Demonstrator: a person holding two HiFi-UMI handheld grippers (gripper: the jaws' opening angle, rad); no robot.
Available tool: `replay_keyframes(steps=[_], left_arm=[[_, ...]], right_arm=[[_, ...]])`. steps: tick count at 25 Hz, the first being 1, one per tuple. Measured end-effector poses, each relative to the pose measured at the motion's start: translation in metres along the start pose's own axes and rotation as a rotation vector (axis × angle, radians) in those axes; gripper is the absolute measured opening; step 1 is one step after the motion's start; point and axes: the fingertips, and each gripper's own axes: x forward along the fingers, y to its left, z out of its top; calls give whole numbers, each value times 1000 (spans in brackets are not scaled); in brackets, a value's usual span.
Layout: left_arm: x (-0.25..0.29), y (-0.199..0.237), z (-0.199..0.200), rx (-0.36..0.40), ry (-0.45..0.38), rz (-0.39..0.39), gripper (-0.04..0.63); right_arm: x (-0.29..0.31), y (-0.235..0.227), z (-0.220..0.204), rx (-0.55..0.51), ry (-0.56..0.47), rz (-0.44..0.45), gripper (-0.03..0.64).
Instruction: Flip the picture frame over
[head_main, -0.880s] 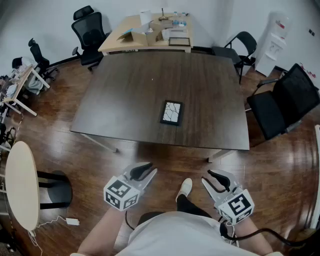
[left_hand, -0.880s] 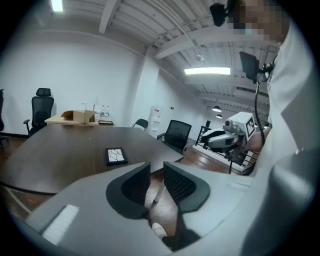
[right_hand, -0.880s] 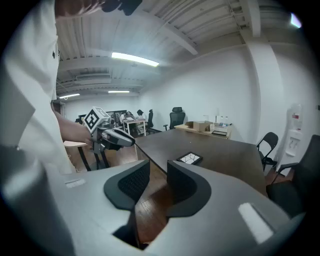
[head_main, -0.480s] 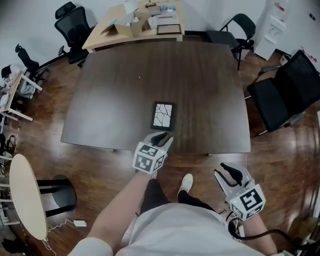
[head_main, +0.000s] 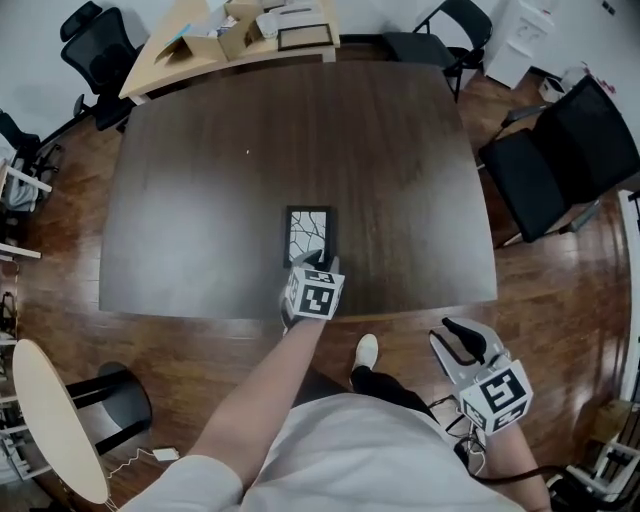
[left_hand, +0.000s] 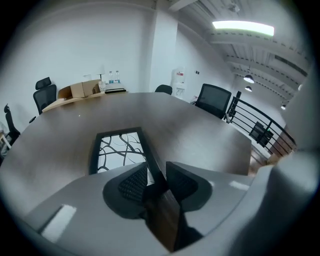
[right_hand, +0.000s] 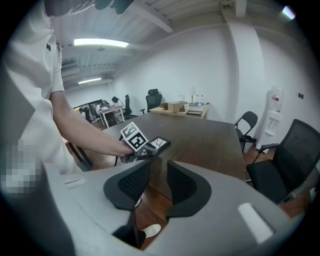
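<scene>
The picture frame lies flat on the dark wooden table, black border, white picture with black branch lines facing up. It sits near the table's front edge. My left gripper is at the frame's near edge, open. In the left gripper view the frame lies just ahead, and its near right edge runs into the gap of the left gripper. My right gripper hangs open over the floor, off the table's front right, holding nothing. The right gripper view shows the right gripper, with the frame far ahead.
A black chair stands at the table's right side. A light wooden desk with boxes and another frame is behind the table. A round pale table is at the lower left. A person's shoe is on the floor.
My left gripper has moved forward from over the floor to the frame's near edge. The head view has come closer to the table. The right gripper has hardly moved.
</scene>
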Motion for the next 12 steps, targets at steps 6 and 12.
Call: replay_keyframes(steps=[6,12], left_arm=[[6,-5,-4,5,21,48,110],[7,-11,-5,-83,-4,117,72]], right_arm=[[4,-2,1,13,33,10,110],[6,-8,1,-3,54,32,110]])
